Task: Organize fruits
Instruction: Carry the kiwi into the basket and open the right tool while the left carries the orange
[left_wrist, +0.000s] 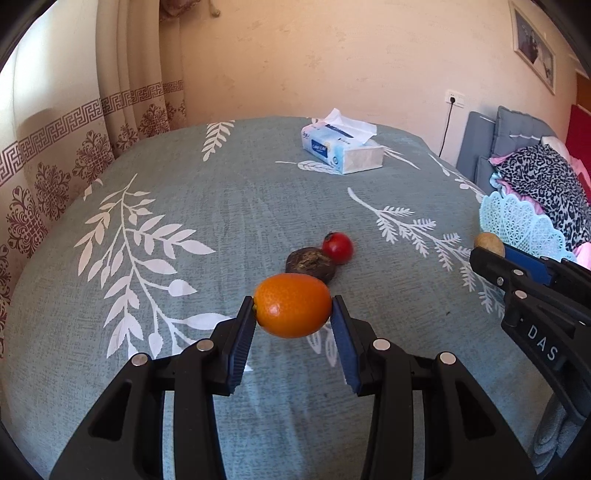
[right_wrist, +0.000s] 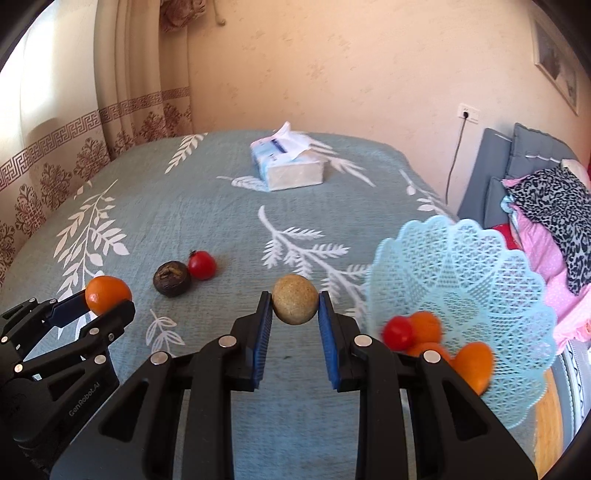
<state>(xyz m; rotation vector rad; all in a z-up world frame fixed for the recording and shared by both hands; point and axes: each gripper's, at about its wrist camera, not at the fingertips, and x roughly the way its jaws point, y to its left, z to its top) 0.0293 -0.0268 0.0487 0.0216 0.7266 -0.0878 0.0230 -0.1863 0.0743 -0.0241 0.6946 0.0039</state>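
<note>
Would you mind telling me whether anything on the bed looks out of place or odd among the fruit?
The dark, wrinkled fruit touching the cherry tomato on the bedspread looks shrivelled, unlike the glossy fruit in the blue lace basket. A tissue box also sits on the bed, apart from the fruit. Nothing looks spilled.

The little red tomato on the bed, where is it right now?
In the left wrist view the red tomato lies mid-bed on the leafy bedspread, touching the dark brown fruit, beyond the orange fruit.

Orange kumquat (left_wrist: 292, 310), tan round fruit (right_wrist: 294, 300), red tomato (left_wrist: 337, 247), pale-blue lattice basket (right_wrist: 480, 266)
</note>
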